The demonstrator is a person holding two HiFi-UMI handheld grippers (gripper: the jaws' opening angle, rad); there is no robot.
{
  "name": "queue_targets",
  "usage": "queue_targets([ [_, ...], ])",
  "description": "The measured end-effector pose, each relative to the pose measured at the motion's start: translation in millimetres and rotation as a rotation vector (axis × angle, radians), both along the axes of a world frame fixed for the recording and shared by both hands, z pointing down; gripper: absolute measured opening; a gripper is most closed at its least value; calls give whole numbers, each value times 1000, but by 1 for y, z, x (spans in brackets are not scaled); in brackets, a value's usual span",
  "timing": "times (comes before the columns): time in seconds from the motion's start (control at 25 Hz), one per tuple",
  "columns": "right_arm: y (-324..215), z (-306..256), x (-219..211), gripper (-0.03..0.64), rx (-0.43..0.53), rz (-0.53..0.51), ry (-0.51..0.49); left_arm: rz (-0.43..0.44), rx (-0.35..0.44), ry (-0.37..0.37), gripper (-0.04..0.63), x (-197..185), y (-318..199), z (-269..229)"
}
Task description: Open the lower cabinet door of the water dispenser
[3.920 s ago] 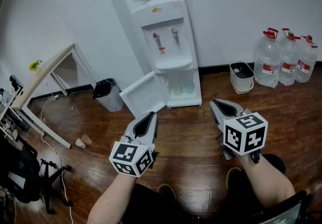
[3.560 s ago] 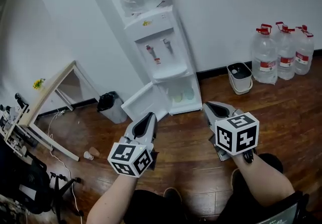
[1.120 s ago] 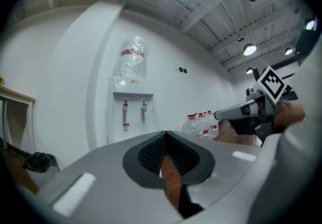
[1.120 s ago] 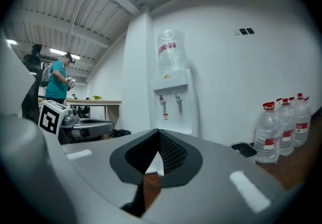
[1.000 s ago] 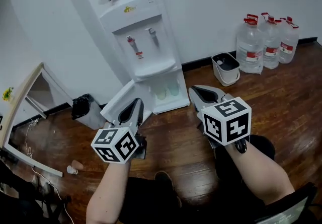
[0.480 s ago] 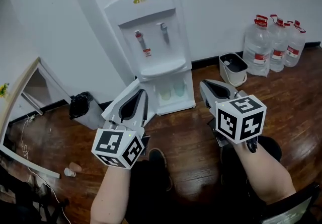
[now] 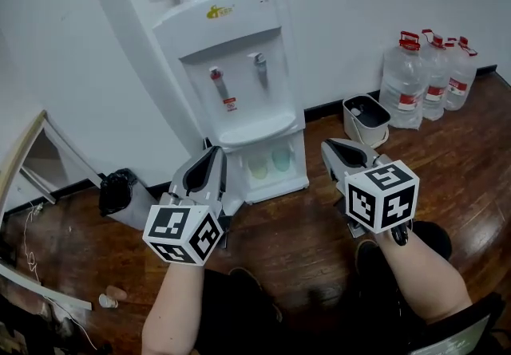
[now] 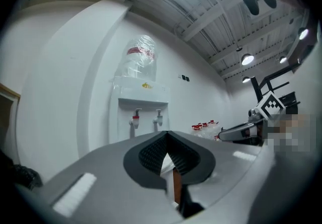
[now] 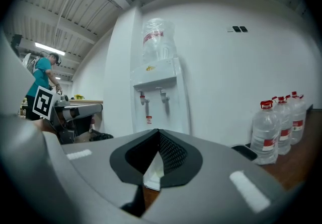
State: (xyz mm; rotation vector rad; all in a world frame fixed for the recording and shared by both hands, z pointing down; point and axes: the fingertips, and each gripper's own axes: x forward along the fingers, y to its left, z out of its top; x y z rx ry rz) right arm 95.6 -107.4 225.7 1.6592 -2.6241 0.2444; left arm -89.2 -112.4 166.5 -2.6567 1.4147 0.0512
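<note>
1. White plastic lower cabinet door [image 7: 232, 200], base of water dispenser [image 7: 239, 50], frame centre: stands open, mostly behind left gripper [image 7: 211, 154]; likely light, stiff; grasp free edge.
2. Jaws, left gripper and right gripper [image 7: 331, 146]: closed together, empty.

I saw my right claw [image 9: 158, 133] with its jaws together, nothing between them, pointed at the white water dispenser [image 9: 160, 94] against the wall. Red-capped water bottles [image 9: 279, 122] stood on the wood floor [image 9: 302, 153] at right.
</note>
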Motion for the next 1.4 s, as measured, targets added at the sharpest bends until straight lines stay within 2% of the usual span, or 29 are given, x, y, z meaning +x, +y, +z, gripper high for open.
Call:
queue_targets([
  [0.16, -21, 1, -9, 3, -4, 8, -13, 22, 19, -8, 34, 6, -13, 2],
  [0.32, -36, -7, -24, 3, -10, -6, -22, -3, -13, 15, 33, -1, -33, 12],
  [0.48, -37, -13, -29, 2, 30, -6, -2, 21, -36, -51, 34, 0, -44, 30],
  [0.64, -53, -17, -25, 3, -26, 3, -157, 43, -27, -83, 33, 2, -46, 34],
  [0.72, -59, -23, -26, 3, -6, 4, -163, 38, -10, -119, 34, 3, -46, 29],
  [0.76, -63, -23, -27, 3, -1, 3, -164, 40, -20, -119, 34, 3, -45, 26],
  [0.88, -71, -23, -36, 2, -15, -16, -184, 50, -62, -38, 34, 2, -39, 16],
  [0.92, -72, -22, -40, 3, -22, -24, -182, 46, -65, -32, 34, 0, -37, 18],
  [1.0, -73, -23, -48, 3, -28, -39, -182, 25, -54, -61, 34, -4, -36, 21],
  [1.16, -83, -30, -57, 2, 15, -50, -159, -24, -7, -64, 32, -15, -39, 16],
  [1.4, -111, -16, -44, 2, 23, -14, -138, 8, 55, -210, 33, -25, -37, 33],
])
